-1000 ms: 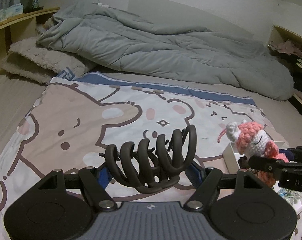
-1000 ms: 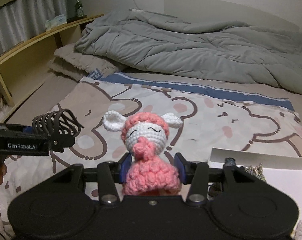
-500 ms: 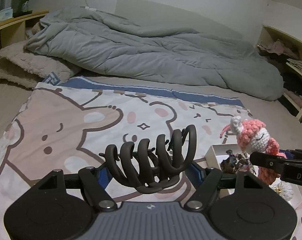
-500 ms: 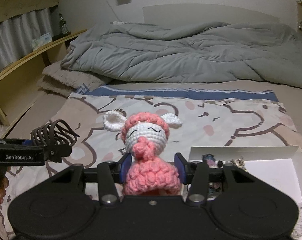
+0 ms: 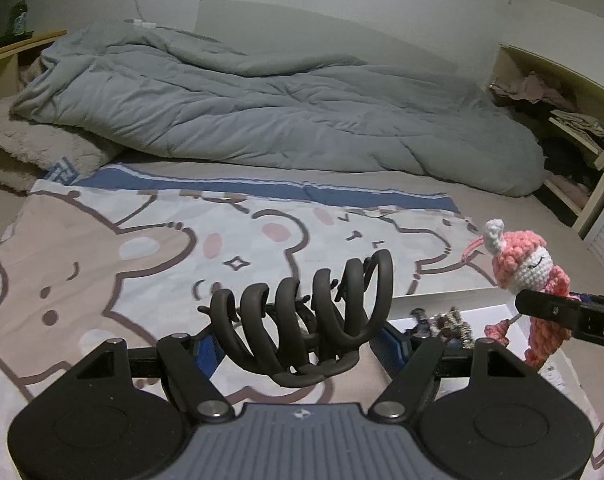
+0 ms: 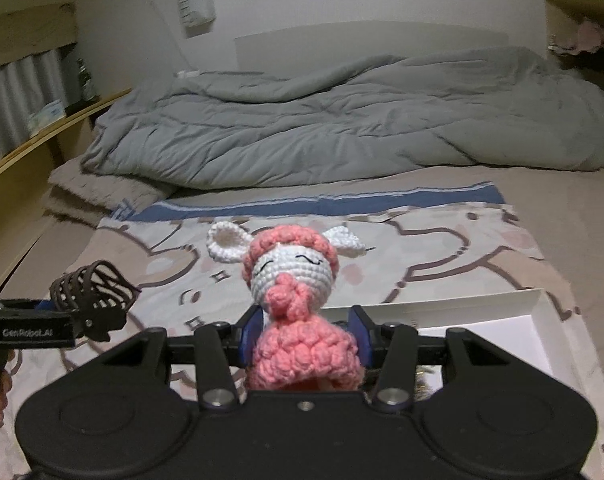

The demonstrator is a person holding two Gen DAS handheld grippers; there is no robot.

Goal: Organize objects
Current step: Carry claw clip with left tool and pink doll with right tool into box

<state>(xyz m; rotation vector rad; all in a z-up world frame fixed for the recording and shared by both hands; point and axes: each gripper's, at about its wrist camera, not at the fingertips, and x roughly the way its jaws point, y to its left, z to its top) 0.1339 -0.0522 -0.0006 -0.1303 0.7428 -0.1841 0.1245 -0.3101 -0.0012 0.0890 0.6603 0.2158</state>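
While both grippers are loaded and held above the bed, the main risk is a drop or a miss at release. The left gripper [image 5: 302,340] has its jaws clamped on a dark hair claw [image 5: 306,320], gripped low on its curved teeth; the rounded plastic gives little flat bearing, so in my judgement it could twist or spring out if the grip eases before it is over the white box [image 6: 502,320]. The right gripper [image 6: 306,332] has its jaws pressed into the pink skirt of a crocheted doll [image 6: 293,280]. Soft yarn compresses, so the doll may sag or snag on a pad when let go, and could fall onto the cartoon blanket [image 5: 121,248] short of the box.

The small trinkets [image 5: 442,320] already lying in the box's near left corner could be knocked by either item. The two grippers are near each other, so a collision is possible if both go in together.

The doll stands upright, long axis vertical, its face toward the right wrist camera. The claw's long axis runs left to right across the jaws, teeth arching upward.
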